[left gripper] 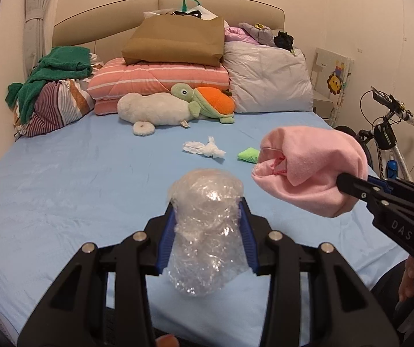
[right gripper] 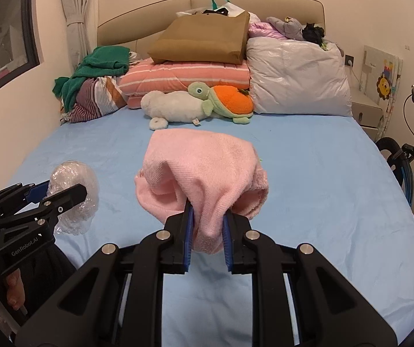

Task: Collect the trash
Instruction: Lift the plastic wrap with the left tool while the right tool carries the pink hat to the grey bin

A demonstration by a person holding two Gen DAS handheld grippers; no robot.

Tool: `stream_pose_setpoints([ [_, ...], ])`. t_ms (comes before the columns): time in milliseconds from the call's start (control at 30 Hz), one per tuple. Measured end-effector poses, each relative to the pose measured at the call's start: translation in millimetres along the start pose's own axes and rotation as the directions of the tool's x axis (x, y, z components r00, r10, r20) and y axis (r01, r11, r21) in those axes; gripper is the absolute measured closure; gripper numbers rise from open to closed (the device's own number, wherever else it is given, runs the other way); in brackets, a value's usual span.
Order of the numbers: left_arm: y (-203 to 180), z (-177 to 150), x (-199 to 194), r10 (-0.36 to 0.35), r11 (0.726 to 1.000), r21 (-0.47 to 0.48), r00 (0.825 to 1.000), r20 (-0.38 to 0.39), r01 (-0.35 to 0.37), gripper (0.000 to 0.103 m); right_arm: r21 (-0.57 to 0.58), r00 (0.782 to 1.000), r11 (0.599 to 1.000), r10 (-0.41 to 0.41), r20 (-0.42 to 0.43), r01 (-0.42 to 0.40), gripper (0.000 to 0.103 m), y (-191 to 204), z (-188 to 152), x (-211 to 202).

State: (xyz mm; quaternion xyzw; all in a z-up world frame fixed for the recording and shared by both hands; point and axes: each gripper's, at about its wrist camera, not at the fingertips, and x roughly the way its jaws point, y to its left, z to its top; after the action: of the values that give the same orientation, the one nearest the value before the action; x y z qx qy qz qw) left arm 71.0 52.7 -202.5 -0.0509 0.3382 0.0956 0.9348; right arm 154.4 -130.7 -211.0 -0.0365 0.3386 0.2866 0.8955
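Note:
My left gripper [left gripper: 207, 214] is shut on a wad of clear plastic wrap [left gripper: 207, 231] and holds it above the blue bed sheet [left gripper: 76, 179]. The wad also shows in the right wrist view [right gripper: 74, 182]. My right gripper [right gripper: 207, 217] is shut on a pink cloth [right gripper: 204, 170] and holds it above the bed; it shows to the right in the left wrist view [left gripper: 311, 167]. A crumpled white tissue [left gripper: 205, 149] and a small green item [left gripper: 248, 154] lie on the sheet further back.
At the headboard lie a turtle plush [left gripper: 207, 101], a white plush [left gripper: 152, 111], a striped folded quilt [left gripper: 160, 78], a brown paper bag [left gripper: 175, 40], a white pillow [left gripper: 267, 78] and a clothes pile [left gripper: 53, 92]. A bicycle [left gripper: 389, 141] stands to the right.

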Motion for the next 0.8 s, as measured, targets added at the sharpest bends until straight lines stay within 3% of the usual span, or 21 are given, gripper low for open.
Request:
stream_pose_setpoints([
  [200,34,-11,-48,0.059,0.998,-0.030,0.998,0.036,-0.058,0.062,-0.055,0.998,0.997,0.056,0.037,-0.054,0.087,43,0,-33],
  [433,93,-29,-104,0.168,0.980,-0.121,0.985,0.049,-0.161,0.062,-0.156,0.978,0.970,0.198,0.063,-0.186,0.087,113,11,-64],
  [633,150,-45,-161,0.299,0.936,-0.213,0.953,0.053,-0.282,0.062,-0.252,0.937,0.912,0.347,0.052,-0.324,0.087,184,22,-81],
  [800,189,-59,-212,0.409,0.882,-0.280,0.911,0.054,-0.379,0.062,-0.325,0.880,0.835,0.475,0.019,-0.444,0.087,247,31,-95],
])
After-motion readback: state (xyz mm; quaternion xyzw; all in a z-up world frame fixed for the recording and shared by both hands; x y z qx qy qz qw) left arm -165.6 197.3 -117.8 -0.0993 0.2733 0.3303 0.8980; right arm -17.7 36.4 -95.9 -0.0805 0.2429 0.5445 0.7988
